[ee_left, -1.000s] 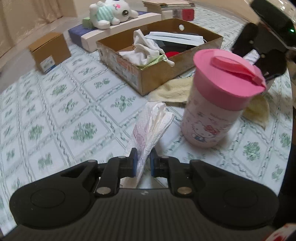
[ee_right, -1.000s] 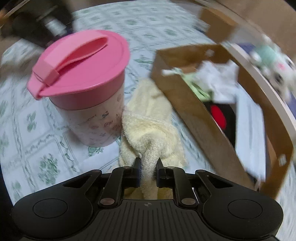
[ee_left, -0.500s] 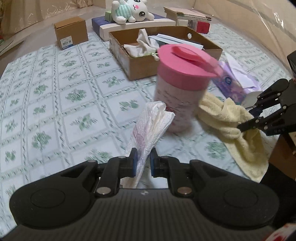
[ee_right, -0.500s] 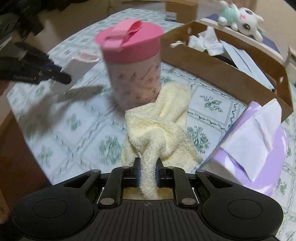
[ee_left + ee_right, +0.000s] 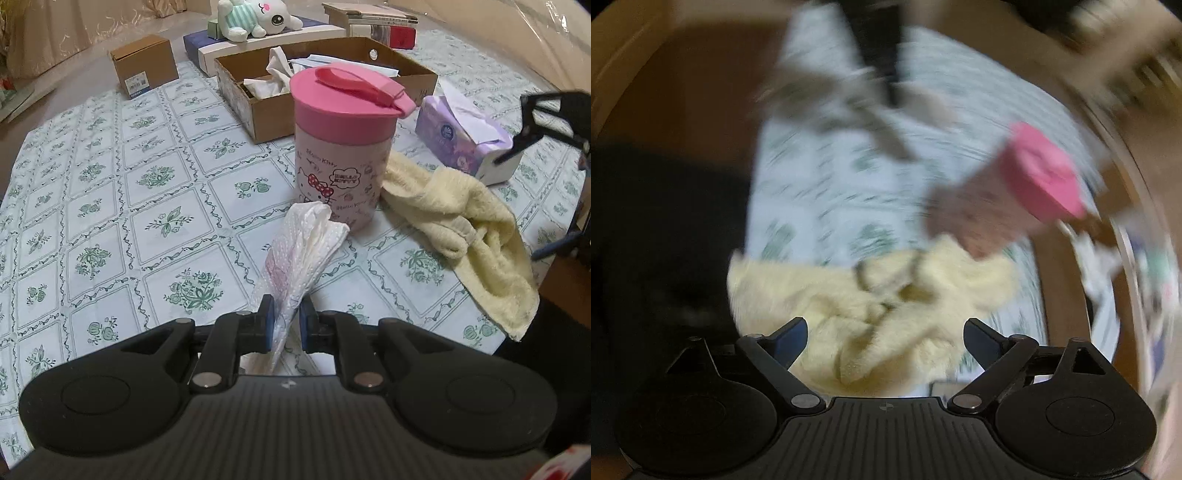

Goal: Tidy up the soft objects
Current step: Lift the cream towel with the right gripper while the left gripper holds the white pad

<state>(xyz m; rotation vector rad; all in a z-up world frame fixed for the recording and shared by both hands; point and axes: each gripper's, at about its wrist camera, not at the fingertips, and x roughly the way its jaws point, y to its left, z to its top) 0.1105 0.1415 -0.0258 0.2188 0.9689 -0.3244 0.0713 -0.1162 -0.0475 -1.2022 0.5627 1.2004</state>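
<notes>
While the left claw (image 5: 283, 325) is clenched on a white dotted tissue packet (image 5: 301, 254), the packet sticks up from betw. the fingers, above the patterned surface (image 5: 110, 206). Far left at the back is a small cardboard box (image 5: 144, 66), then a plush toy (image 5: 251, 18) lying on a flat blue-white box (image 5: 236, 51). Next is an open carton (image 5: 266, 110) w/ white cloths inside. In front of it stands a pink-lidded cup (image 5: 341, 147), upright. The yellow towel (image 5: 465, 229) lies just right of the cup, touching its base, one corner hanging over the surface edge. Behind it is a purple tissue pack (image 5: 465, 136). The right claw (image 5: 884, 341) is released, fingers wide apart, above the towel; this view is very blurred.
</notes>
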